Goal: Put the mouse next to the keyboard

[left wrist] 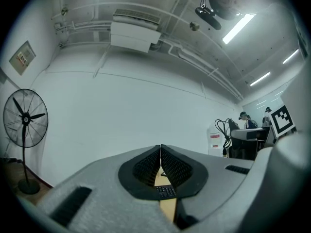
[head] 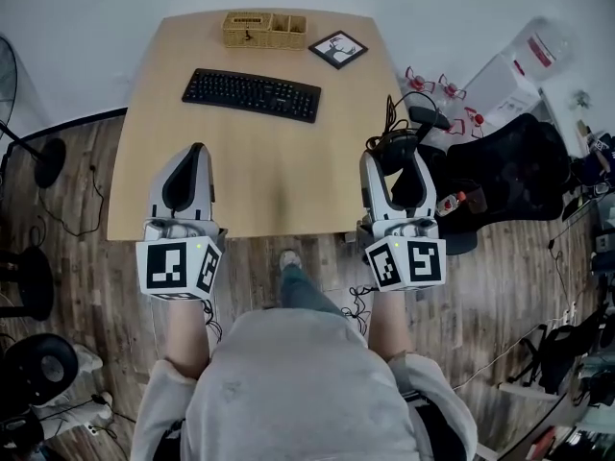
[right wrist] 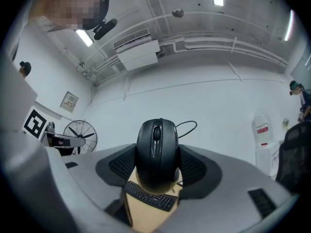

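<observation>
Now R tool [right wrist: 156, 165] tight round mouse [right wrist: 156, 147].

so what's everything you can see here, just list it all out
table: 1, light wood, centre of the head view
keyboard: 1, black, on the table's far half
basket: 1, tan woven, far edge of the table, behind the keyboard
picture frame: 1, black, lying flat right of the basket
mouse: 1, black, corded, held at the table's right edge
fan: 1, black, on the floor left of the table
office chair: 1, black, right of the table
left claw: 1, grey and black, shut, empty, over the table's near left
right claw: 1, grey and black, shut on the mouse
</observation>
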### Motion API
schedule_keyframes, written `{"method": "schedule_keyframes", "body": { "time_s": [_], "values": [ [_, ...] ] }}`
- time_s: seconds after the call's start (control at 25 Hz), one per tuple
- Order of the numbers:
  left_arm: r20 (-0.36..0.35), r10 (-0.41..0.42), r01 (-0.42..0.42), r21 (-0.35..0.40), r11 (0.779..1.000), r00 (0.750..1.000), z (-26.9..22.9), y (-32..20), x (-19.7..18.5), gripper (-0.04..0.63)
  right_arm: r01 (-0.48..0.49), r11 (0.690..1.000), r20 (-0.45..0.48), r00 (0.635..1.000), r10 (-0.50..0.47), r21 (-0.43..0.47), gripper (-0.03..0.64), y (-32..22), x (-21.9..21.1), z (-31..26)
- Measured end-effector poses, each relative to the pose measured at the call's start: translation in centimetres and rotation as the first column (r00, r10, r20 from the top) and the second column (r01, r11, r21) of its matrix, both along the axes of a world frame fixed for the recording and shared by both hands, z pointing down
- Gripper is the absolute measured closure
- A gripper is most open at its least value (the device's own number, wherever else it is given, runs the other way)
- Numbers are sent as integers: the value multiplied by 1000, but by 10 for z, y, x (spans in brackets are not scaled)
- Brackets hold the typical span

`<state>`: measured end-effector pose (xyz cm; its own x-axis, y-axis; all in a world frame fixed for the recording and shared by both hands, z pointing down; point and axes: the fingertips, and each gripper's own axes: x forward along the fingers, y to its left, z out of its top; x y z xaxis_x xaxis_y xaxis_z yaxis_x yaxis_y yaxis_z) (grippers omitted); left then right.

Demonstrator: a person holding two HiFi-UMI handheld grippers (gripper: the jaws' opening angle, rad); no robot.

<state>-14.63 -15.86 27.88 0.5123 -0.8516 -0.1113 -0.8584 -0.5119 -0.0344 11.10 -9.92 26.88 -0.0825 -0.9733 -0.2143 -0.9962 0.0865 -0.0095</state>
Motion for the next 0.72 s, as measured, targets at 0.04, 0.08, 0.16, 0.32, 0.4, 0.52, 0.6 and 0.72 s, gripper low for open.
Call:
{"method": "schedule_keyframes", "body": {
  "time_s": [0.04, 0.08, 0.16, 0.32, 0.4, 0.52, 0.6, 0.72],
  "values": [
    [-2, -3, 3, 0, 1000, 1000, -2, -7, 3, 585, 3, 1000, -1, 1000, -3, -1, 357, -9, 4, -1],
    [-3, -7, 7, 2, 1000, 1000, -3, -15, 6, 584, 7, 1000, -2, 1000, -7, -1, 357, -18, 8, -3],
    [-6, -18, 18, 6, 1000, 1000, -7, -29, 12, 585, 14, 1000, -4, 1000, -14, -1, 357, -36, 16, -6],
    [-13, -39, 39, 9, 999, 999, -9, -60, 23, 584, 27, 1000, -7, 1000, -27, -5, 357, -71, 31, -6],
    [-13, -51, 51, 10, 999, 999, -9, -73, 29, 585, 34, 999, -9, 999, -34, -11, 357, -87, 39, -5],
    [-13, -61, 61, 10, 998, 998, -9, -92, 38, 585, 38, 999, -4, 999, -38, -23, 357, -110, 50, -2],
    [-13, -66, 67, 6, 998, 998, -7, -104, 44, 585, 40, 999, 8, 999, -39, -37, 357, -125, 58, 2],
    [-13, -78, 78, -3, 997, 997, -4, -118, 51, 586, 50, 997, 22, 999, -49, -66, 357, -147, 68, 10]
  ]
}}
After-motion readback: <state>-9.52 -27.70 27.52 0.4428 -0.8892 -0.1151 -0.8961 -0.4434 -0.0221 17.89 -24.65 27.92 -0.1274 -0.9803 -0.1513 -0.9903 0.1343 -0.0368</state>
